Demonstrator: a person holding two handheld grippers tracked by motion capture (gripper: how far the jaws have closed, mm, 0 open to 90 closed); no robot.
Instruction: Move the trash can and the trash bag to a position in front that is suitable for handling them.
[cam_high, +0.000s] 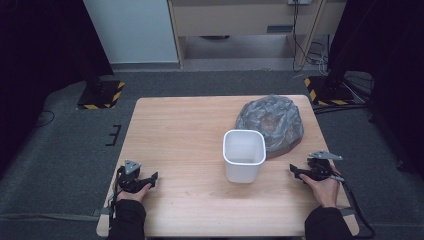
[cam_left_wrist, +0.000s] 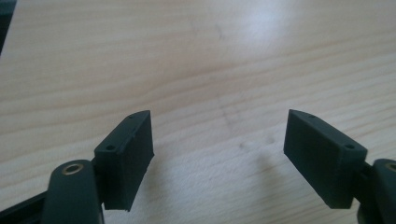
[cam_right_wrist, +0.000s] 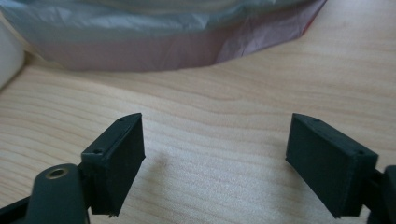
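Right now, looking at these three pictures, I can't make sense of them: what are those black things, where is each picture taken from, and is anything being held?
No robot here: a person sits at a wooden table with a hand-held two-jaw tool in each hand. The wide picture is from a camera above, looking down. In it the left gripper rests near the table's front left, the right gripper near the front right. The other two pictures come from small cameras riding on those tools, looking along their black jaws. Both pairs of jaws stand wide apart with only bare wood between them, so nothing is held. On the table stand a white bin with its top open and, behind it, a crumpled grey plastic bag, which the right gripper view shows close up.
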